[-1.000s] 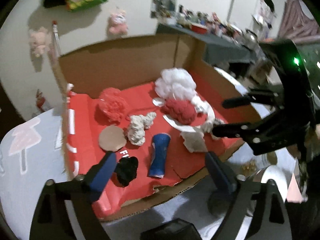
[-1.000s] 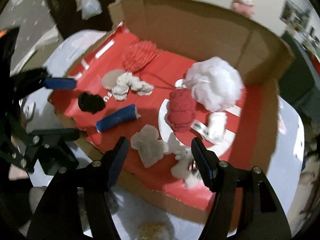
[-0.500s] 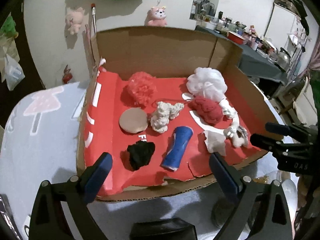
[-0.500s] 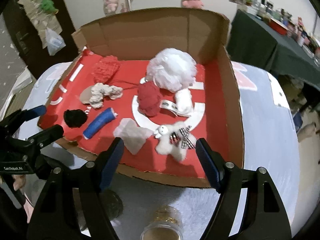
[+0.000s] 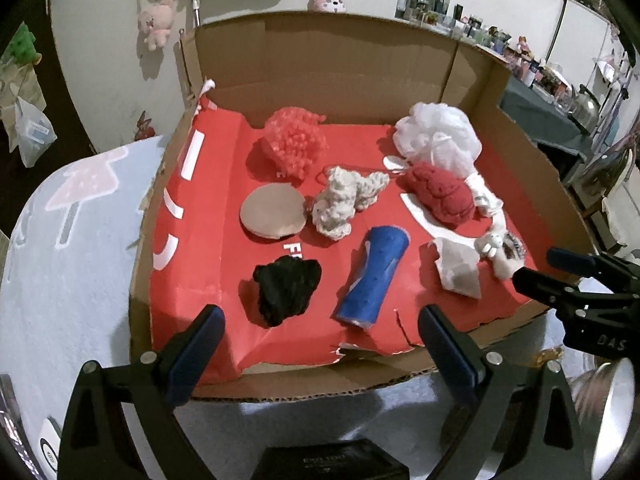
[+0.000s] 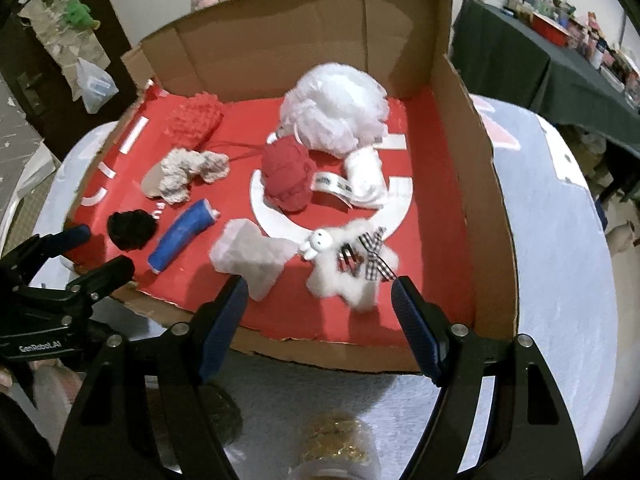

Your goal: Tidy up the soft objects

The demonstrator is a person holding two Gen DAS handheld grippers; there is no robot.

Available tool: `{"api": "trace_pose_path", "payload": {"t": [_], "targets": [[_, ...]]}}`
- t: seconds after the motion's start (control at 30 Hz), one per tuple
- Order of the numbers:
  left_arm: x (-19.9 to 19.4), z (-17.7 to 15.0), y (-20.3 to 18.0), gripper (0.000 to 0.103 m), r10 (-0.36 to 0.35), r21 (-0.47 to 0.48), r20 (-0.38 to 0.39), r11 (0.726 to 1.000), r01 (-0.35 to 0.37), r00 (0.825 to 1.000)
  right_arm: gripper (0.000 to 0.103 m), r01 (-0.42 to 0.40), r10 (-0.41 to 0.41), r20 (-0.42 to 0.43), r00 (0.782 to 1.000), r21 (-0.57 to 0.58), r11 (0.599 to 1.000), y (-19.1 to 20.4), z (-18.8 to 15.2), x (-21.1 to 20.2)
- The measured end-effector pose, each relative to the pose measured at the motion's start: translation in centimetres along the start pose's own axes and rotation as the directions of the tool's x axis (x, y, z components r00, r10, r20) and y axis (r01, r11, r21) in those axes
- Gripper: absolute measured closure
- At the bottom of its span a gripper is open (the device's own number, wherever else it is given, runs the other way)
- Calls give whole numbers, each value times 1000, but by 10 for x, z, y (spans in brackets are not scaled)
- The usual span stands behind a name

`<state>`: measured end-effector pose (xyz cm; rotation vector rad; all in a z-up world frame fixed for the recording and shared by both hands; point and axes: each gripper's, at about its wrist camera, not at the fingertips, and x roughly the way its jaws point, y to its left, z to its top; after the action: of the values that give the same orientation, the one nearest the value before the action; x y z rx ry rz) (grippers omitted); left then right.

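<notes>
Left tool [image 6: 104, 252] apparently reads "GenRobot.AI".

Soft objects [image 5: 340, 200] in cardboard box [image 5: 320, 64]

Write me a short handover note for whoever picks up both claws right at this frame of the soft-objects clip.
Left claw: open, empty, hovering at the near edge of the cardboard tray.
Right claw: open, empty, at the near edge further right.
All soft items lie on the tray's red liner: black pom and blue roll nearest the left claw; white plush bunny and pale cloth nearest the right; cream yarn, red knit, white mesh puff and coral puff further back.
Done: nothing gripped.
Left: every pick and sort.
</notes>
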<state>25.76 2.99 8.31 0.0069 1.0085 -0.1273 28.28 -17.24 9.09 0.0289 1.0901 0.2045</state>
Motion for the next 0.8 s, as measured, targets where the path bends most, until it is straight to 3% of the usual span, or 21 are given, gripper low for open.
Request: {"api": "trace_pose_path", "payload": {"t": [0.8], "targets": [[1, 3, 3, 4, 13, -15, 2, 1000, -13, 1000, 29, -18, 18, 10, 1000, -1, 1000, 0, -2, 0]]}}
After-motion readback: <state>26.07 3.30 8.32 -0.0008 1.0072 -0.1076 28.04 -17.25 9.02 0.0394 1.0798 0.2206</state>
